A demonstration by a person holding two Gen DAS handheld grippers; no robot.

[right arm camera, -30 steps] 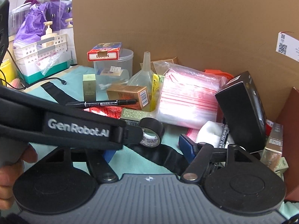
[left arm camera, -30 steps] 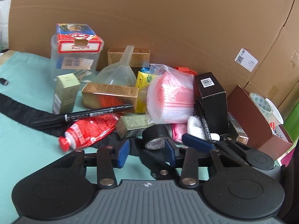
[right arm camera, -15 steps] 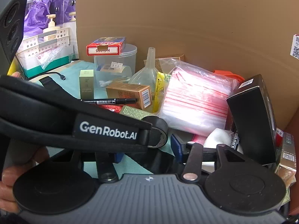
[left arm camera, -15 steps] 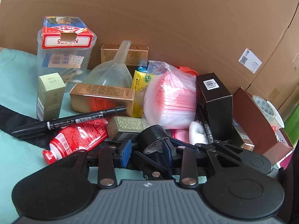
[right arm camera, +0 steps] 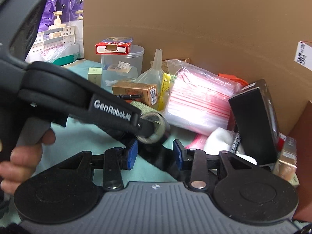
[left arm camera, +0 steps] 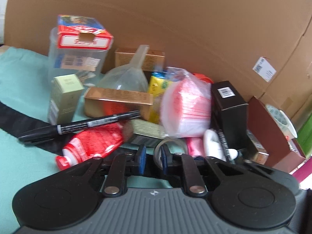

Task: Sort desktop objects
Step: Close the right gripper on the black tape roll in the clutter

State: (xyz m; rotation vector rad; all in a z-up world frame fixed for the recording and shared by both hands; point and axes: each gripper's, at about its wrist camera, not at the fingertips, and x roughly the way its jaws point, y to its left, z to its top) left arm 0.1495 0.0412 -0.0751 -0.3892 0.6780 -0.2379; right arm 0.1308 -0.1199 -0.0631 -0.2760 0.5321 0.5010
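Left gripper point(left arm camera: 153, 160): blue pads drawn close on the wall of a black tape roll point(right arm camera: 154, 129); in the right wrist view the roll hangs clear of the teal mat point(left arm camera: 23, 81), at 12 o'clock from the right jaws.
Right gripper point(right arm camera: 155, 153): pads spread wide, nothing between them, low over the mat.
Pile: red tube point(left arm camera: 93, 144) at 10 o'clock of the left gripper, black marker point(left arm camera: 81, 124) lying across it, gold box point(left arm camera: 119, 103) behind; bag of red-striped zip pouches point(left arm camera: 187, 107) at 1 o'clock; black carton point(left arm camera: 228, 105) at 2 o'clock, leaning.
Slip risk: I judge the grip thin, only one wall of the roll pinched, so a quick swing could twist it loose into the pile.
Snag risk: a low carry could catch the marker and roll it off the tube.
Writing: "GenRobot.AI" on the left gripper's arm; a price sticker reading about "5.0" on the clear tub point(right arm camera: 122, 66); other print blurred.
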